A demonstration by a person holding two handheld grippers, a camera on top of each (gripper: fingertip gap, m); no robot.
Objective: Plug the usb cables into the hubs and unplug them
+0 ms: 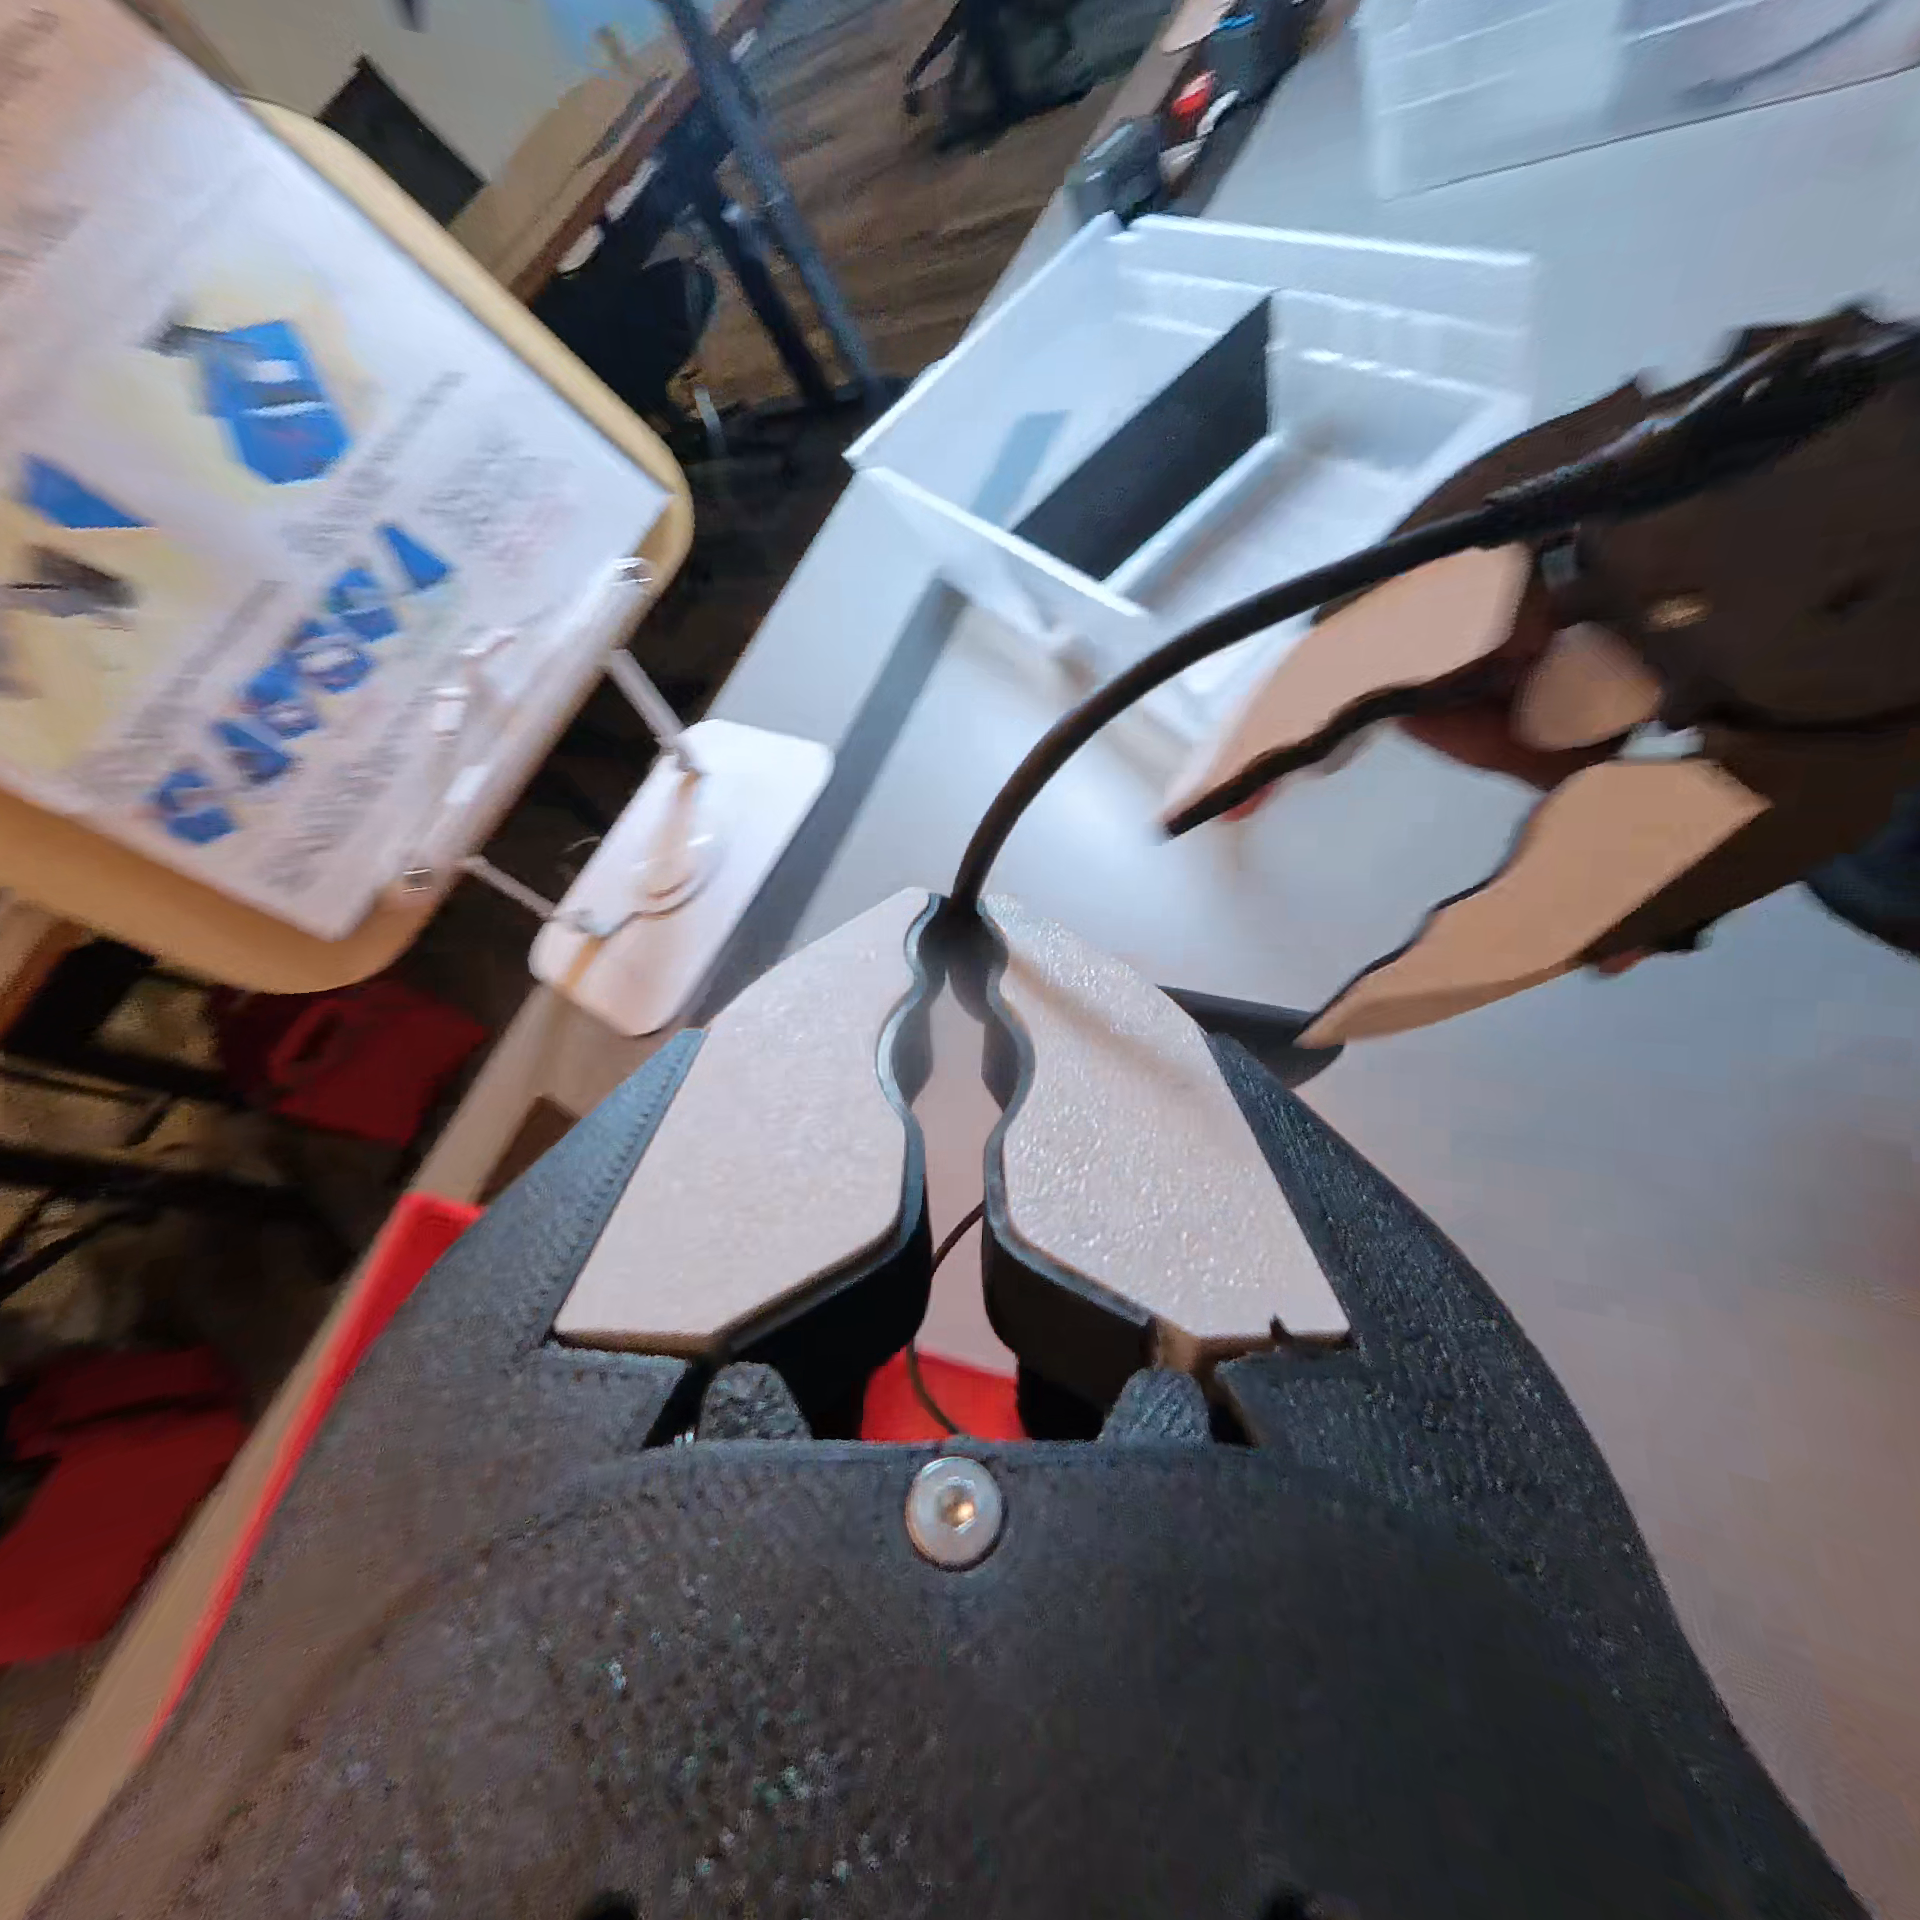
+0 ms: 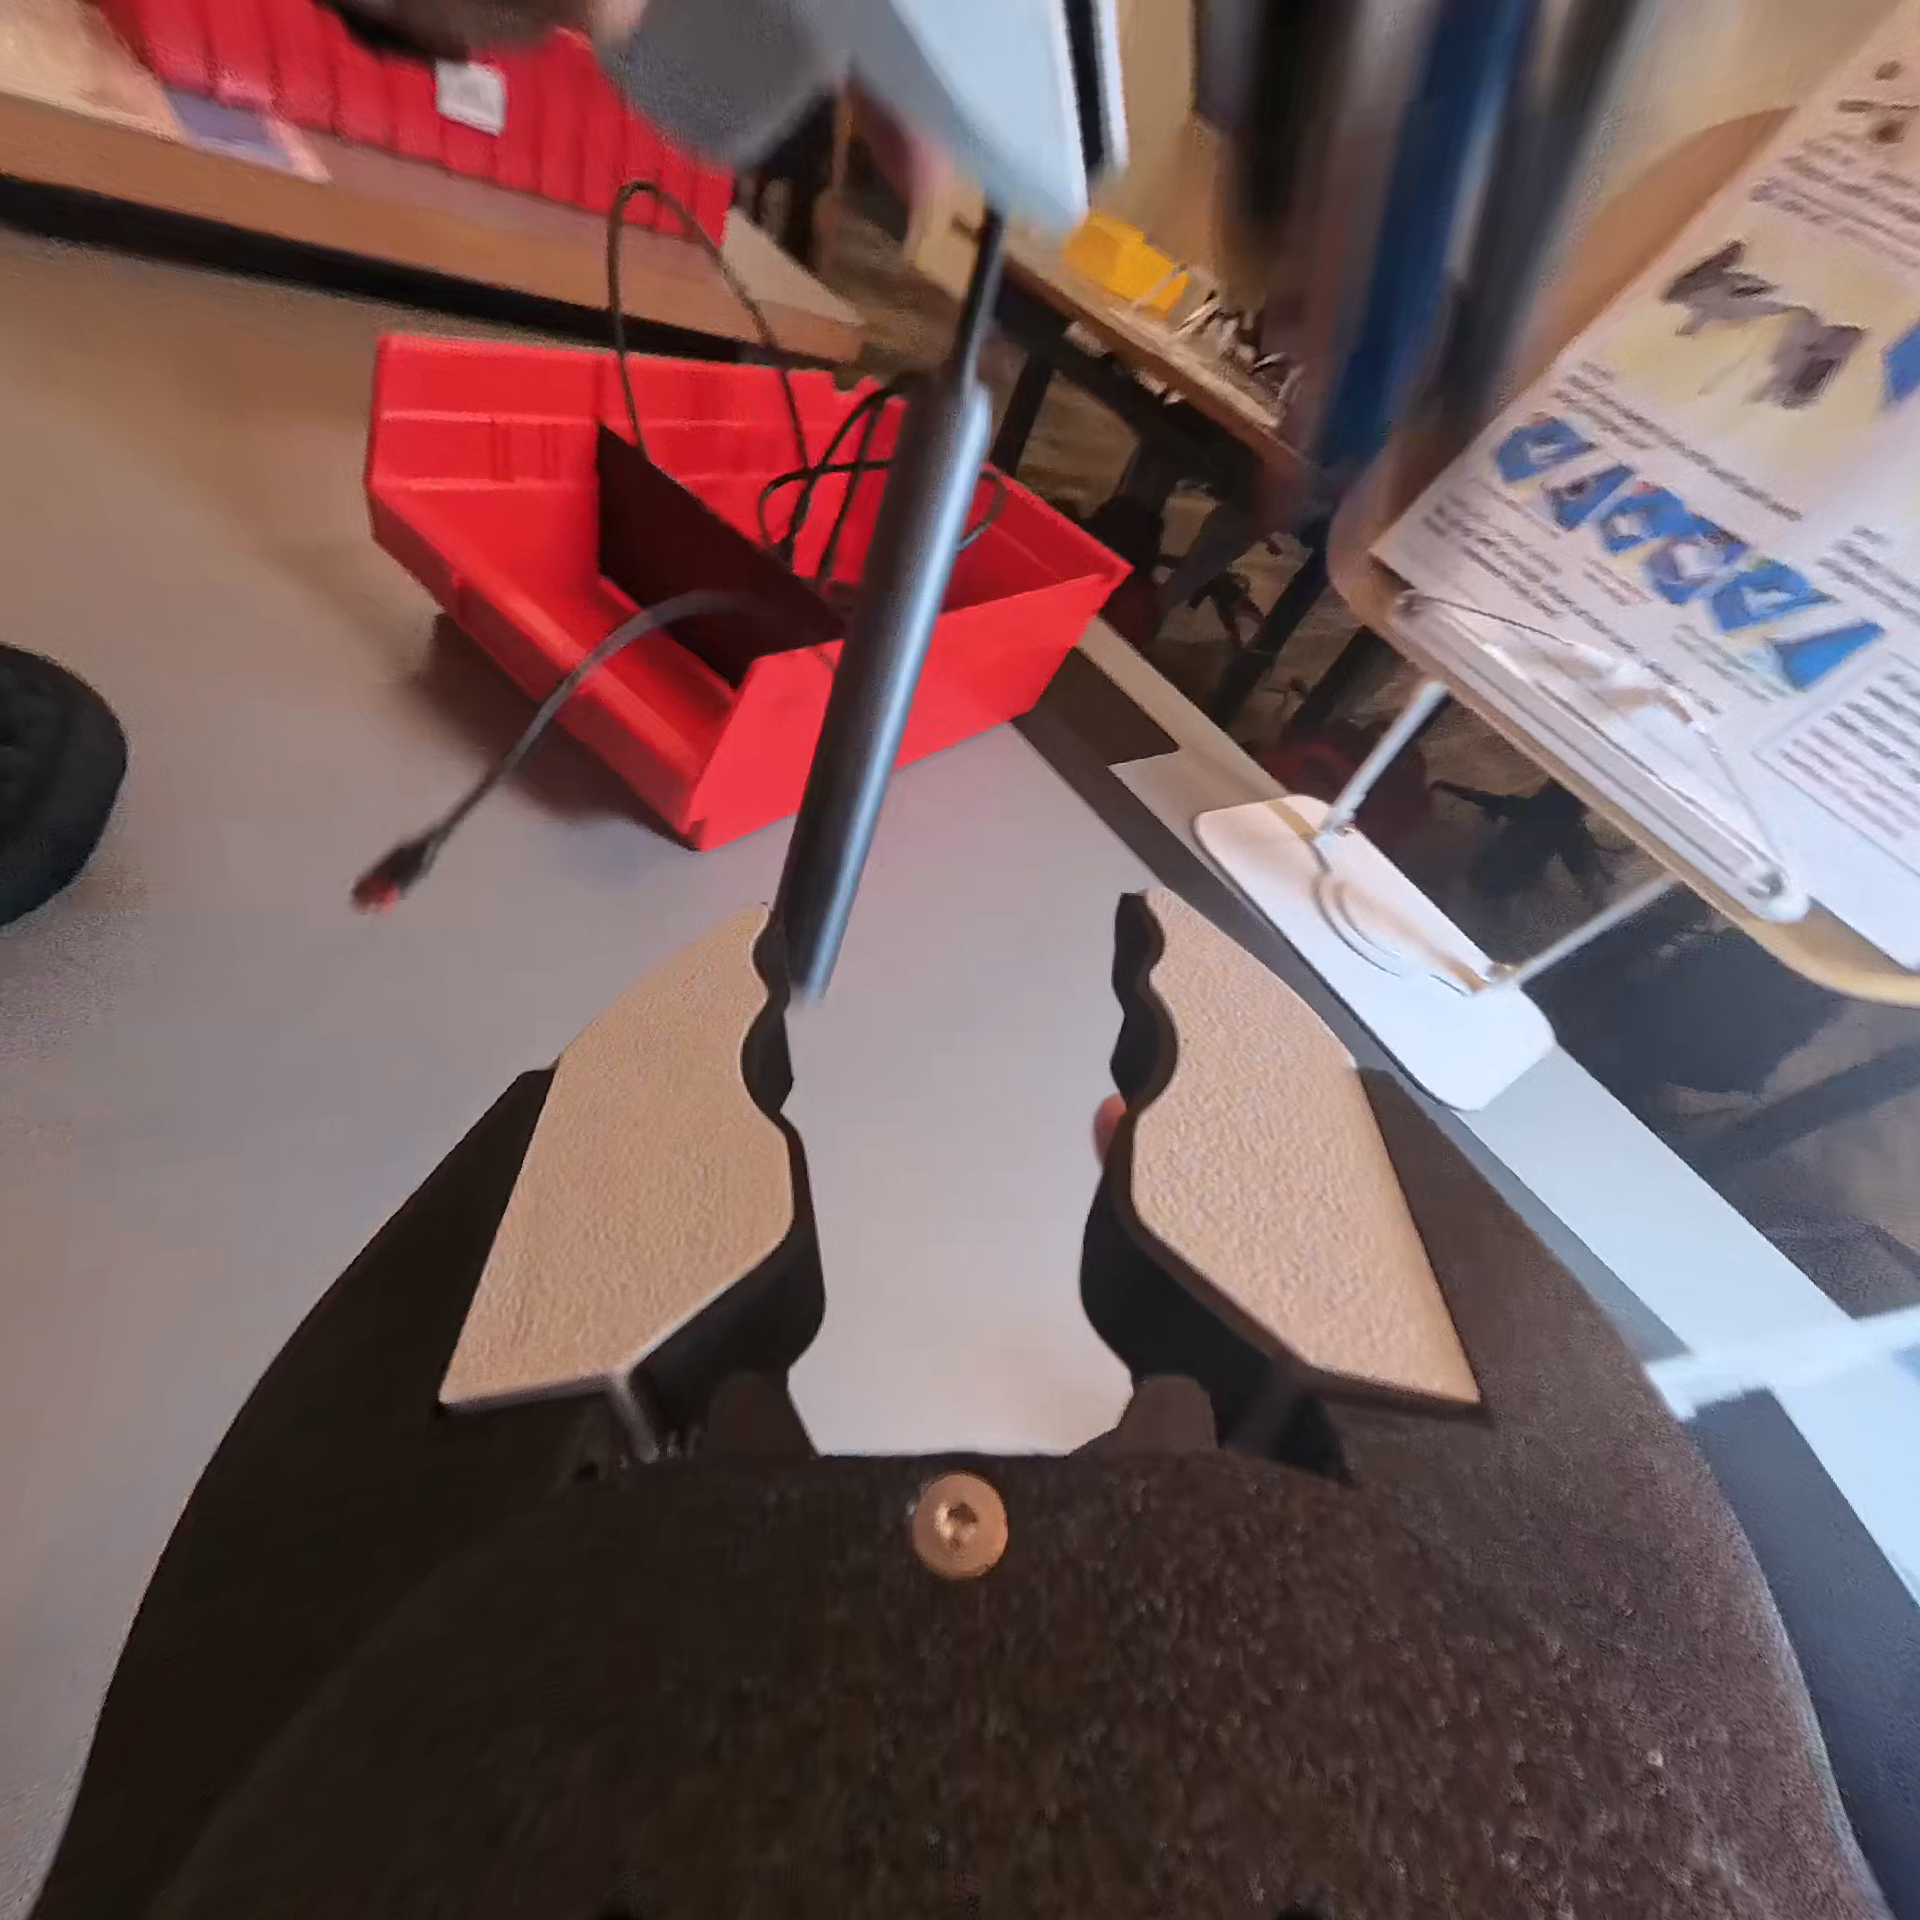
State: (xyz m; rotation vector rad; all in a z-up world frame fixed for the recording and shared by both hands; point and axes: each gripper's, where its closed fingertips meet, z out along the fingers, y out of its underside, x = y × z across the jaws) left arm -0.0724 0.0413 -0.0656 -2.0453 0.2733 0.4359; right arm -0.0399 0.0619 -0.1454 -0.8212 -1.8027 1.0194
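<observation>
The left gripper [image 1: 951, 920] is closed at its tips on a black cable [image 1: 1081, 717], which rises from between the fingertips and arcs up and to the right, toward the top of the right gripper [image 1: 1236, 930] seen farther off in the left wrist view. What the cable's far end joins is too blurred to tell.

Left of the table [image 1: 1558, 1247] edge in that view stands a tilted board with a printed sheet [image 1: 260, 499], propped on a thin wire stand with a white base plate [image 1: 686, 862]. Farther along, near the table's far side, sits a white bin [image 1: 1174, 343] with a dark divider inside it. At the lower left, close under the left gripper, a corner of a red bin [image 1: 416, 1247] shows at the near table edge.

The right gripper [image 2: 945, 914] stands open, its fingers well apart with bare table between them. A thin dark slab, seen edge-on and blurred [image 2: 894, 665], hangs down from above to just beside the inner tip of the left finger; whether it touches is unclear, and it may be the hub.

In the right wrist view, the red bin [image 2: 935, 686] lies near the table's right edge, with a dark divider and loops of thin black cable [image 2: 831, 488] in it. Another cable [image 2: 540, 717] runs out of the bin onto the table, ending in a dark plug [image 2: 390, 883] with a reddish tip that lies loose on the surface.
</observation>
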